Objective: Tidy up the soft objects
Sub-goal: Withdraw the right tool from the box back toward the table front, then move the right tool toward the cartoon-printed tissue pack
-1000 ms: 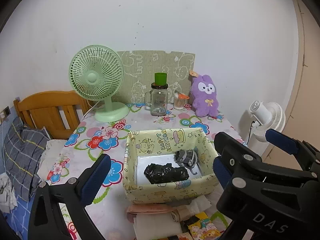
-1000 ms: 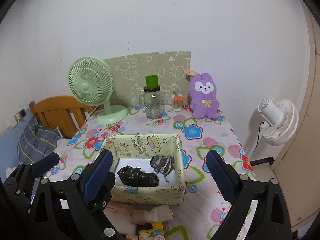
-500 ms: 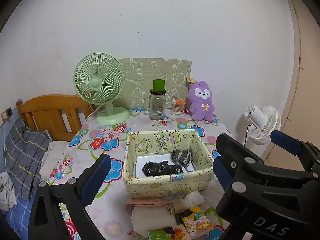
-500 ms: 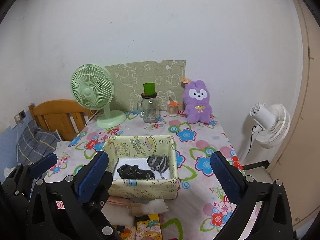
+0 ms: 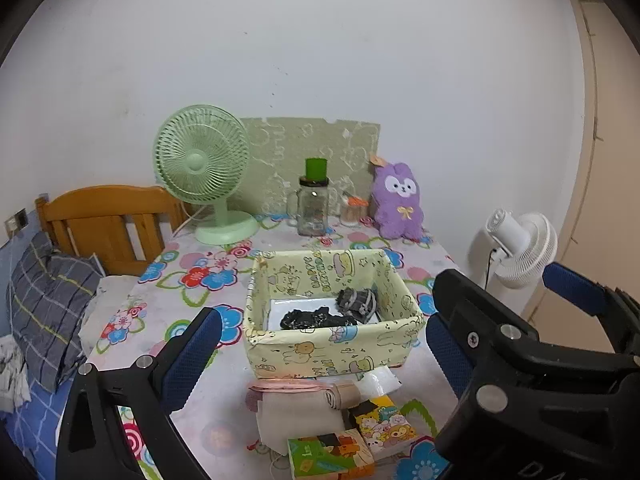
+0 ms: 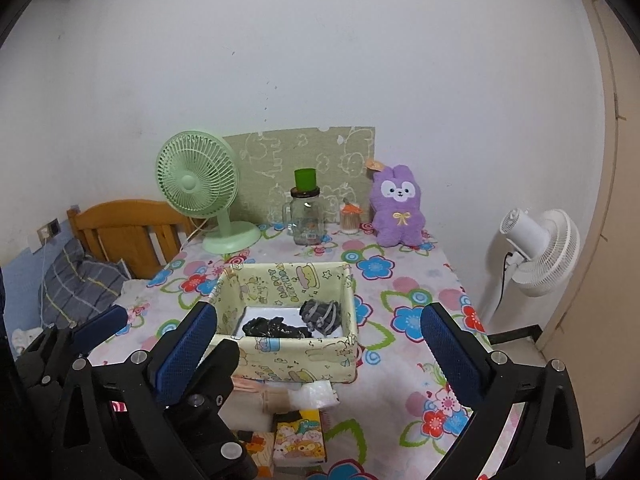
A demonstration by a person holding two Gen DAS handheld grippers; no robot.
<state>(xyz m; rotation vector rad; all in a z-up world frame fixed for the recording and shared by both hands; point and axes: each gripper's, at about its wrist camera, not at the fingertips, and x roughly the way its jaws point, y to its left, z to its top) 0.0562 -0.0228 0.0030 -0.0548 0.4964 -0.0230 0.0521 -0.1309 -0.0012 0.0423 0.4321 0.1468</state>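
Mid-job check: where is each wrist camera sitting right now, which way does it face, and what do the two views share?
Left wrist: behind the open left gripper, facing the floral-cloth table and white wall; the right gripper shows alongside.
Right wrist: behind the open right gripper, facing the same way; the left gripper shows low left.
Shared: yellow cartoon-print fabric box holding dark rolled socks, mint-green desk fan, purple plush rabbit, white standing fan.

The folded cloths (image 6: 276, 394) lie partly hidden behind the left tool (image 6: 160, 344).
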